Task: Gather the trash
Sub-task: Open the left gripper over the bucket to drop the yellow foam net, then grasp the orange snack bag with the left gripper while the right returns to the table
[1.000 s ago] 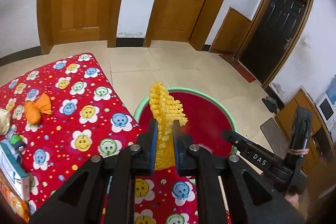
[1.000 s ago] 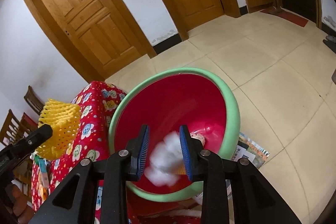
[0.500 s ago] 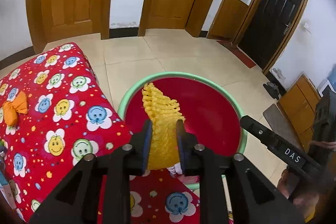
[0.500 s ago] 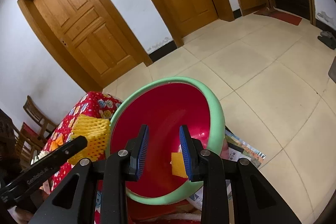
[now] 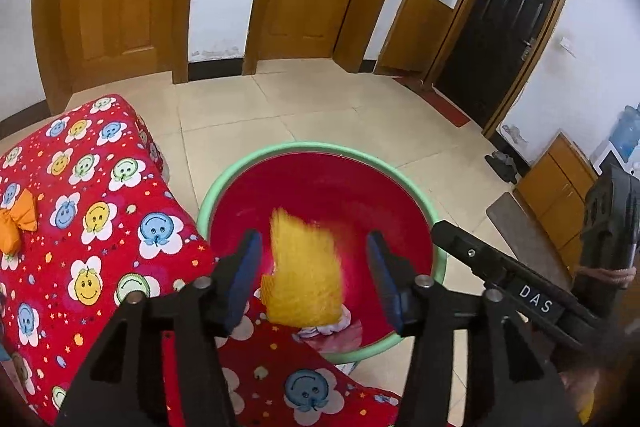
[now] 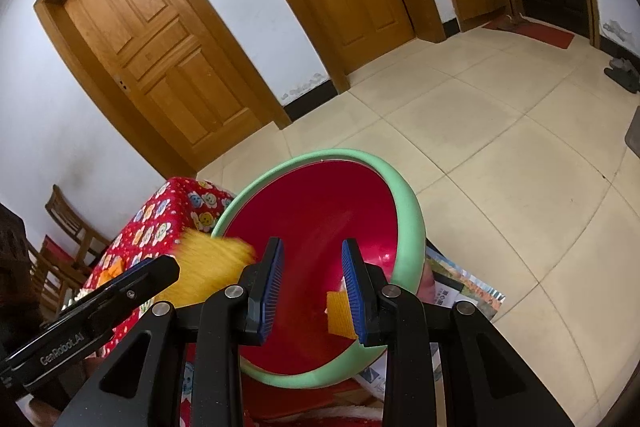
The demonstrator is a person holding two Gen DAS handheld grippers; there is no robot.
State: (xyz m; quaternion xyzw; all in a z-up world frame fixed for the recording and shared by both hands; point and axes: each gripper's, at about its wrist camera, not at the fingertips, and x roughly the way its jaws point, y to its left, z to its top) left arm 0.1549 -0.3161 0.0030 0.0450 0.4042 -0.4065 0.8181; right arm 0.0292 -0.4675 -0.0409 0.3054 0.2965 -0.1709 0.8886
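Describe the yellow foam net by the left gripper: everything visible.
The yellow foam net is a soft mesh sleeve, motion-blurred, upright between the fingers of the left gripper. The jaws have just been opening and no pad presses on it. It sits over the near part of the red basin, above white scraps. What it touches cannot be told.

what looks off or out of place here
Only the yellow foam net: it is motion-blurred between the left claw, whose jaws have just been opening, touching neither pad, apparently dropping into the red basin. Nothing looks spilled or damaged.
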